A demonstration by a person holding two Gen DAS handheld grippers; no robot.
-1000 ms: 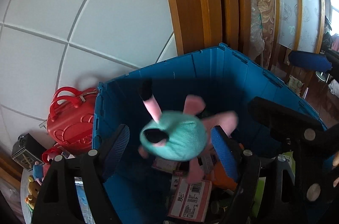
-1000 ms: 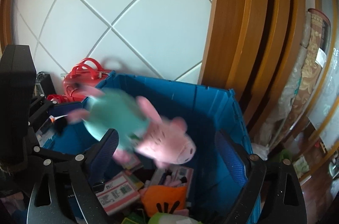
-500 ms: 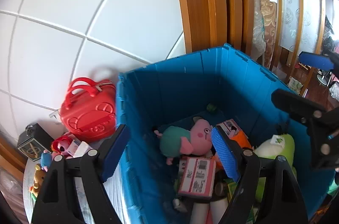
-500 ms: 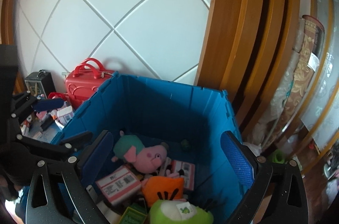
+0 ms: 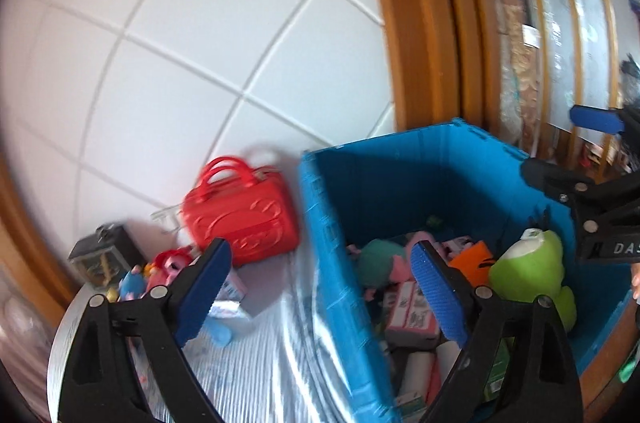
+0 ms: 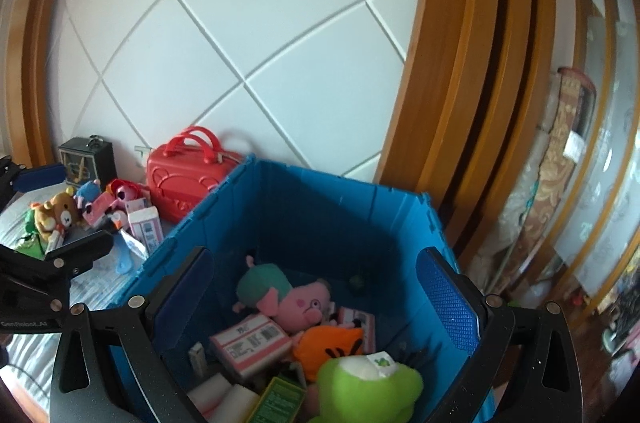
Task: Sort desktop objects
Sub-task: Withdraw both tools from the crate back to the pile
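My left tongs (image 5: 320, 287) tilted down astride blue plastic crate (image 5: 336, 263) wall, jaws opening, empty. My right tongs (image 6: 320, 307) angled into crate, wide apart, empty, above pink pig plush (image 6: 288, 297).

The blue bin (image 6: 304, 219) is open on top; toys and boxes fill its floor; beside it the red bag (image 6: 182, 179) and small toys (image 6: 76, 213) crowd the table (image 5: 240, 379) by the wall.
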